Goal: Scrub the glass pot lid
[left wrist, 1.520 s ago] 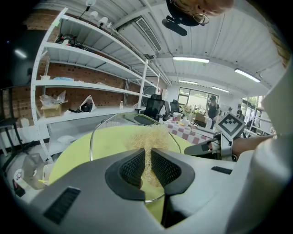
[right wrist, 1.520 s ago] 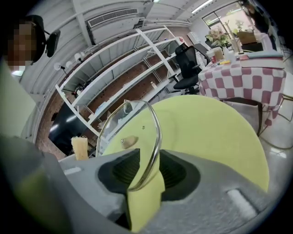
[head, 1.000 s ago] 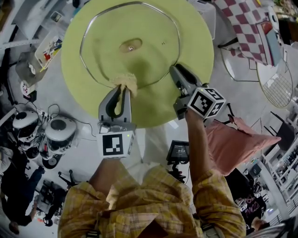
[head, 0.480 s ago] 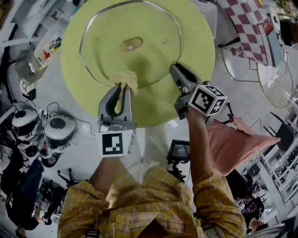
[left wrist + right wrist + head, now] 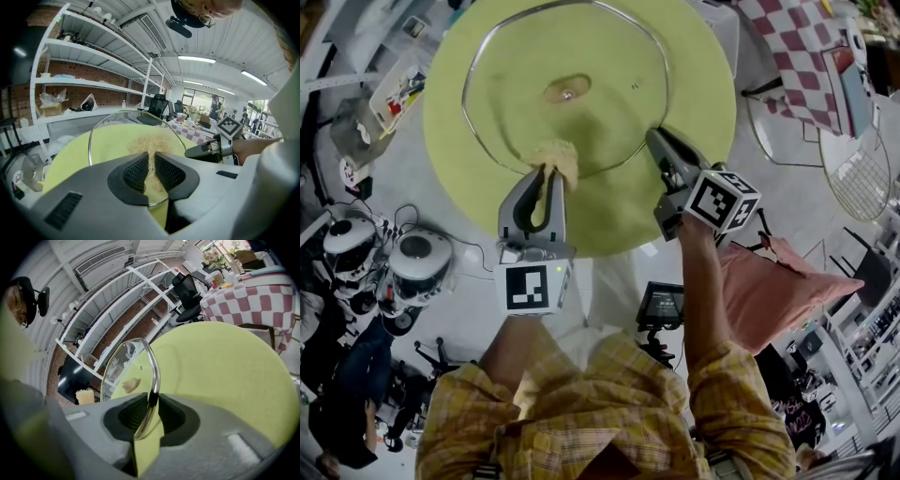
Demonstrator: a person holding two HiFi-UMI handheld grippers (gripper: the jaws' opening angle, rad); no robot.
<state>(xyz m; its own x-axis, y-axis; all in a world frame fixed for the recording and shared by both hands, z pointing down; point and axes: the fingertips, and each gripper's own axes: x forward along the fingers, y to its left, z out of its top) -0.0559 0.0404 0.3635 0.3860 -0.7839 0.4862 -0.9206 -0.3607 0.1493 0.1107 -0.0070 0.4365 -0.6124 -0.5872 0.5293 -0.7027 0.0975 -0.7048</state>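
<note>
The glass pot lid (image 5: 565, 94) is seen lying knob up on the round green table (image 5: 694, 84), its metal rim well inside the table's edge. At the near edge of the lid a tan fibrous scrubber (image 5: 555, 157) is pressed against the glass. The scrubber is pinched between the closed jaws of the left gripper (image 5: 546, 178), as is shown plainly in the left gripper view (image 5: 151, 166). At the lid's right side, the rim is clamped by the right gripper (image 5: 657, 137), whose jaws have just been closing, with the steel band gripped between the ribbed pads (image 5: 169, 417). Beyond the table, a checked tablecloth (image 5: 797, 47) and a pink cushion (image 5: 778, 281) can be made out.
</note>
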